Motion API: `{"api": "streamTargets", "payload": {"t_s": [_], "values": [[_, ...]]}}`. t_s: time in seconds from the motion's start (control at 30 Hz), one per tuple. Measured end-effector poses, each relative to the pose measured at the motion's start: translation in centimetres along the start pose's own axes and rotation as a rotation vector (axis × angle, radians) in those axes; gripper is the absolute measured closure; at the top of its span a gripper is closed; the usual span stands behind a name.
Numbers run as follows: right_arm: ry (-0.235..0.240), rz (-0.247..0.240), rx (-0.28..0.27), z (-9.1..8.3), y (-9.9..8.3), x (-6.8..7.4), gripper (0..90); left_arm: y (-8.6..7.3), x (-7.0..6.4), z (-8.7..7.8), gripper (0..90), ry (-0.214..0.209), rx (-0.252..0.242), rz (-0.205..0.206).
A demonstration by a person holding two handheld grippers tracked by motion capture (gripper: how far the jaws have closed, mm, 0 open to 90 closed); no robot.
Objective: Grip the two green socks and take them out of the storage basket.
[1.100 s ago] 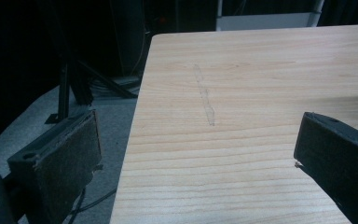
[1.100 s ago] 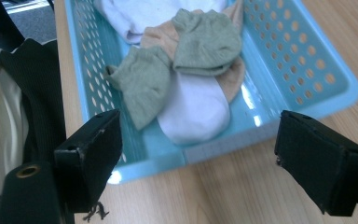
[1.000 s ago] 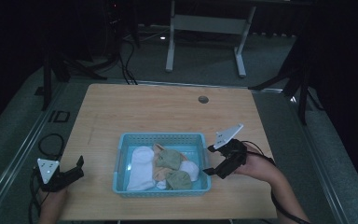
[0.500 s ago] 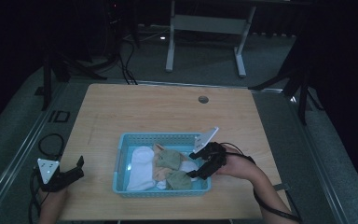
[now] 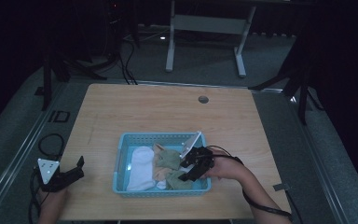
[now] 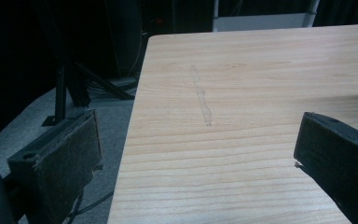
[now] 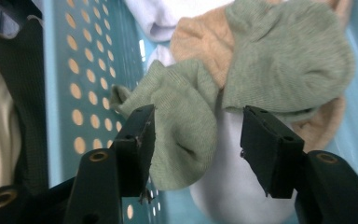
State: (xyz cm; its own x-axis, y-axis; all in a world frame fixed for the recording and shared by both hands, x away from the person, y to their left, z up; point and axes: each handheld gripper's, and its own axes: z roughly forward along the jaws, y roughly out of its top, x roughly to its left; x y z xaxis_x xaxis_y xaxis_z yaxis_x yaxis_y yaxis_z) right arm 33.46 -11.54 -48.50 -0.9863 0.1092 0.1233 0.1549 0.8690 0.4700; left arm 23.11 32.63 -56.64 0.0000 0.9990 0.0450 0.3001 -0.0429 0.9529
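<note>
A light blue perforated basket (image 5: 121, 161) sits near the table's front edge with socks in it: a white one (image 5: 140, 165), a tan one (image 5: 159, 164) and green ones (image 5: 170, 157). My right gripper (image 5: 184, 171) reaches into the basket's right end, open. In the right gripper view a folded green sock (image 7: 186, 126) lies between the jaws of the right gripper (image 7: 196, 140), over a white sock (image 7: 233, 196) and beside a tan sock (image 7: 203, 39). My left gripper (image 5: 78, 166) rests open at the table's front left corner; in the left gripper view the left gripper (image 6: 196, 154) has bare wood between its jaws.
The wooden table (image 5: 168, 116) has a round cable hole (image 5: 203, 99) at the back. A faint scratch (image 6: 201, 95) marks the wood ahead of the left gripper. The table's left edge drops to grey floor (image 6: 74, 116) with black stands and cables.
My right gripper has moved left from beside the basket into its right end and lowered onto the green sock. The left gripper has stayed put.
</note>
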Motion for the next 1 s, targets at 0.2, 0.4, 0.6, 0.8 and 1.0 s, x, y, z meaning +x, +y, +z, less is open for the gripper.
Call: {"api": "streamTargets", "payload": {"t_s": [0.2, 0.4, 0.6, 0.8, 1.0], "values": [[0.003, -0.024, 0.047, 1.1, 0.4, -0.1, 49.9, 0.0, 0.0, 0.0, 0.4, -0.001, 0.0, 0.002], [0.003, -0.068, 0.089, 1.7, 0.5, 0.3, 58.3, 0.0, 0.0, 0.0, 0.3, -0.001, -0.001, 0.002], [-0.008, -0.108, 0.092, 1.6, 0.5, 0.7, 79.9, 0.0, 0.0, 0.0, 0.4, -0.001, 0.001, -0.001], [-0.035, -0.116, 0.074, 0.7, 0.8, 0.8, 82.2, 0.0, 0.0, 0.1, 0.3, 0.003, 0.003, 0.0], [-0.031, -0.118, 0.056, -0.3, 1.1, 0.9, 83.3, 0.0, 0.0, 0.1, 0.4, 0.003, 0.004, -0.001]]}}
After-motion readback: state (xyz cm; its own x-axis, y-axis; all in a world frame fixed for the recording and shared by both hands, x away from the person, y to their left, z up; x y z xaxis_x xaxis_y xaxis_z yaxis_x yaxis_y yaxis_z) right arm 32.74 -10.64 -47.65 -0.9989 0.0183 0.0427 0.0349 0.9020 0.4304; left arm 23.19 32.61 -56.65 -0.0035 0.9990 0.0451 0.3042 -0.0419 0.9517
